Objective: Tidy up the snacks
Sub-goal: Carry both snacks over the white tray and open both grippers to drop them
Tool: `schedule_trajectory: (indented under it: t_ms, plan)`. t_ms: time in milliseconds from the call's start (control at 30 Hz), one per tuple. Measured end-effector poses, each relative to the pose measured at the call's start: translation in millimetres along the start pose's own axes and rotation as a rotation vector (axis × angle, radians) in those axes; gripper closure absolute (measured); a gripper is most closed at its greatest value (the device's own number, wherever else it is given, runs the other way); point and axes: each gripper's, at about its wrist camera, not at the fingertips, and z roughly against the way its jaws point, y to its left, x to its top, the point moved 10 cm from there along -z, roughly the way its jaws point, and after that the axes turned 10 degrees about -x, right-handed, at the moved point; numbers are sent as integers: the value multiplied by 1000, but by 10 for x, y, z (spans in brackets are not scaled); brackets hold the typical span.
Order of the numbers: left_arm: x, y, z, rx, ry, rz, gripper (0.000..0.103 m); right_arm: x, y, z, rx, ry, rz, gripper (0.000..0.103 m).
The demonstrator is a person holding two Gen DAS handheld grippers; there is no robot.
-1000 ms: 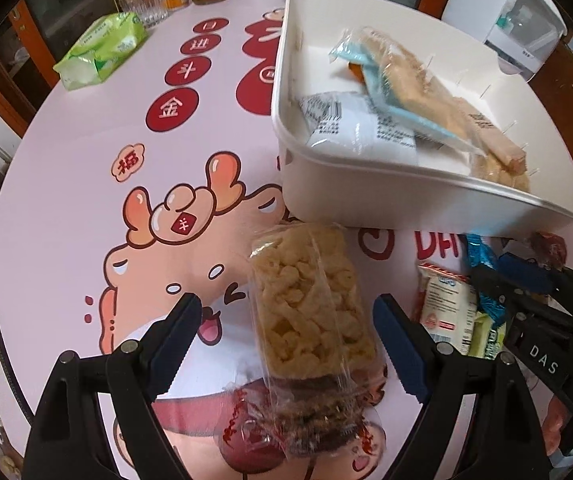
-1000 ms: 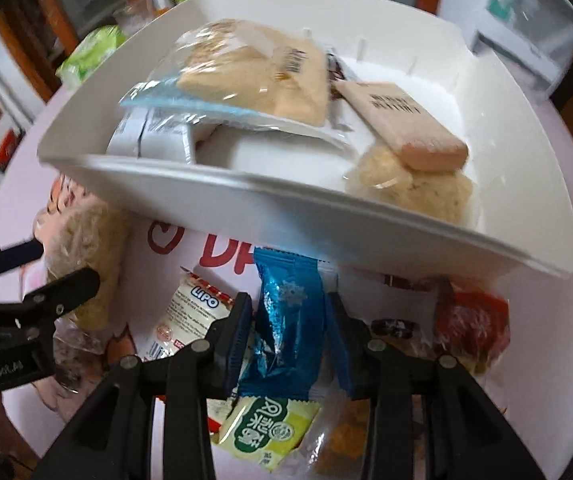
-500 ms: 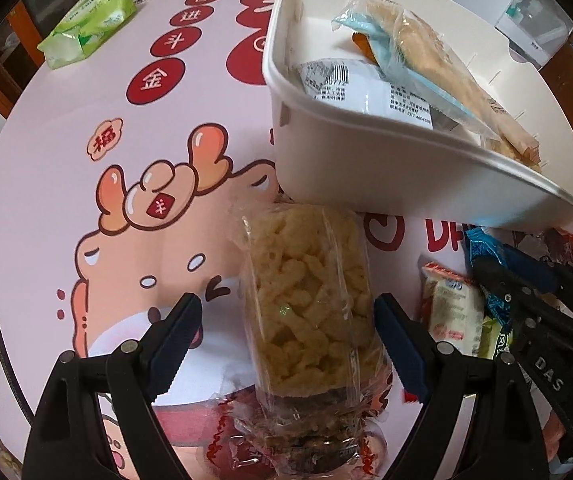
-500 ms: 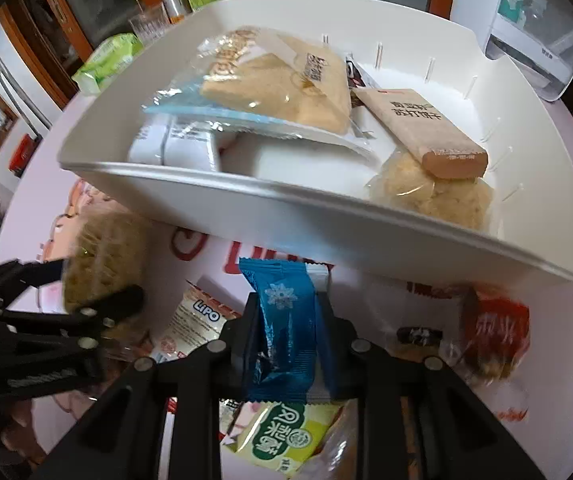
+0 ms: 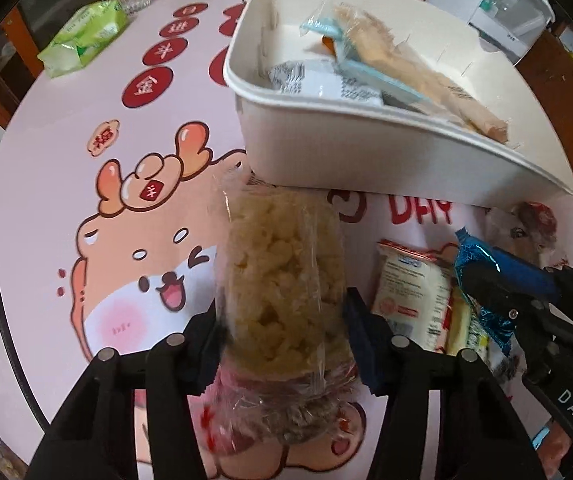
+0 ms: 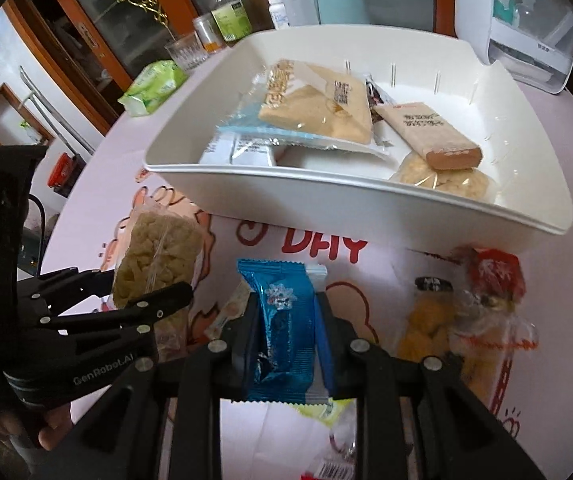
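Observation:
A clear pack of yellow puffed snack (image 5: 282, 264) lies on the pink cartoon tablecloth in front of the white bin (image 5: 366, 152). My left gripper (image 5: 282, 312) straddles its near half. The jaws are closing, and both pads touch the pack's sides. In the right wrist view this gripper (image 6: 150, 282) and the pack (image 6: 154, 256) appear at the left. My right gripper (image 6: 286, 304) is shut on a blue foil packet (image 6: 282, 320) and holds it above the loose snacks. The bin (image 6: 326, 196) holds several wrapped snacks.
A white LIPO packet (image 5: 410, 292), a yellow snack (image 6: 426, 328) and a red-wrapped one (image 6: 494, 272) lie loose near the bin's front wall. A green tissue pack (image 5: 86, 40), a glass and bottles stand at the table's far edge. A white appliance (image 6: 526, 40) sits at the back right.
My left jaws have closed from wide apart onto the puffed snack pack. My right gripper tightened on the blue packet and lifted it off the loose snacks.

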Motion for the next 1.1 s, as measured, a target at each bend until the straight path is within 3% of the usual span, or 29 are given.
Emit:
schedule_trajectory:
  t_ms: [233, 533, 833, 1100]
  plan:
    - [-6, -262, 495, 9, -64, -37, 53, 12, -72, 433, 46, -67, -25, 78]
    - [108, -714, 1226, 26, -169, -132, 53, 282, -193, 1102, 70, -196, -27, 78]
    - [666, -1082, 1899, 82, -318, -262, 53, 860, -471, 1738, 24, -336, -33, 78]
    - [1227, -1308, 2197, 113, -407, -301, 53, 1451, -703, 2106, -33, -435, -49, 78]
